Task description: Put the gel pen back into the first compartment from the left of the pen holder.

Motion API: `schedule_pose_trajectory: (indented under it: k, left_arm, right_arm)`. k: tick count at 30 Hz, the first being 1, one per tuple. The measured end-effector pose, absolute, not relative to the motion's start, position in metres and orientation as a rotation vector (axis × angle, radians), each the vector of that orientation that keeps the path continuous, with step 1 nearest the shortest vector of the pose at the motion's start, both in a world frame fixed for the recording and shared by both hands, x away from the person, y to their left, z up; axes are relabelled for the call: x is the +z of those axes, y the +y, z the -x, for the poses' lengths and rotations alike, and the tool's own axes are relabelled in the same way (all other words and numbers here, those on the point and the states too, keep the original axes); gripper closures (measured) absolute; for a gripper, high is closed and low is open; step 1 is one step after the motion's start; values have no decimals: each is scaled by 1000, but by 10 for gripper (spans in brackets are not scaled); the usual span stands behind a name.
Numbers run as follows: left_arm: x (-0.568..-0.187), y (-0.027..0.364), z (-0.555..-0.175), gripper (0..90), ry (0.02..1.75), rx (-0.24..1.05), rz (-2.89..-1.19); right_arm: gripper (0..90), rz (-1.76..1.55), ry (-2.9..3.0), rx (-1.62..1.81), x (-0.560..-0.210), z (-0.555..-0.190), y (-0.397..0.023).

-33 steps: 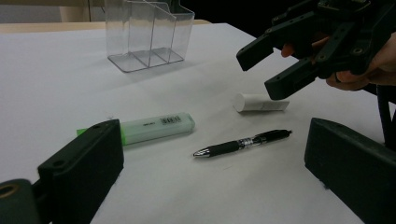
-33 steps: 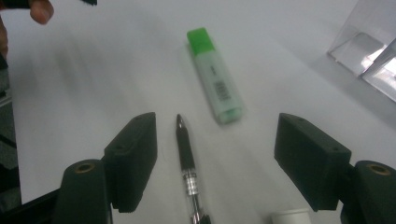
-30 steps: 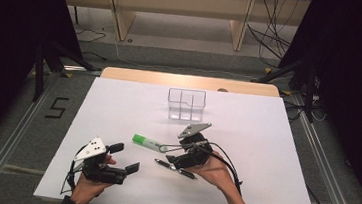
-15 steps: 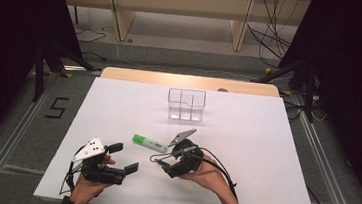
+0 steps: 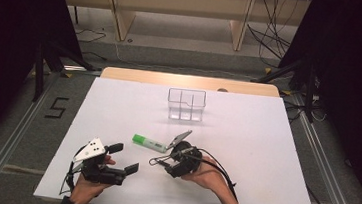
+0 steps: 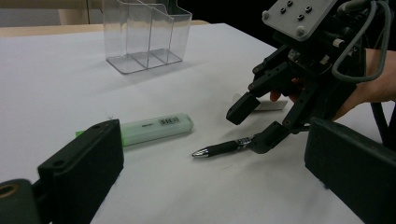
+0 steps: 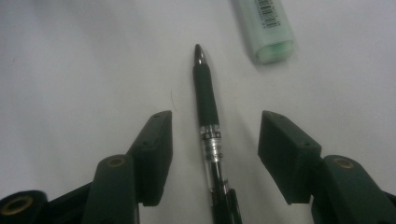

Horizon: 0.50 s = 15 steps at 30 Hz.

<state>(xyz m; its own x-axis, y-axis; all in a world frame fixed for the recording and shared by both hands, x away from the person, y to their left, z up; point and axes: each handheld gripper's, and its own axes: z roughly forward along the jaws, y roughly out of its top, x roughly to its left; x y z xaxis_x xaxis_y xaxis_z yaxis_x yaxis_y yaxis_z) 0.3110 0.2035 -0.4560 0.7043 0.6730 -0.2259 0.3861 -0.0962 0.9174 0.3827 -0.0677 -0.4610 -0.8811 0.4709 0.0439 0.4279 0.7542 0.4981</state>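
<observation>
The right gripper view shows the black pen (image 7: 208,126) lying between the right gripper (image 7: 212,154)'s parted jaws, which have just been closing without touching it; the high view blurs this. Lower left there, the left gripper (image 5: 122,157) stands open. The white counter (image 5: 265,140) carries a green highlighter (image 5: 149,142) and clear organizer (image 5: 186,104); cables cross the floor (image 5: 183,57) beyond.

Black pen (image 7: 207,126), flat on white table, between gripper's open jaws
</observation>
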Motion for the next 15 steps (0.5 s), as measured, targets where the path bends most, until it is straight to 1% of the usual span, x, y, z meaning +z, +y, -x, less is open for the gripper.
schedule_pose_trajectory:
  k: [9, 15]
  left_arm:
    - [-456, 204, -311, 41, 846, 299, -1720]
    - [-456, 204, -311, 41, 847, 300, -1722]
  right_arm:
    - [582, -684, 2868, 754, -464, -382, -60]
    - [640, -661, 2882, 731, -467, -383, -52]
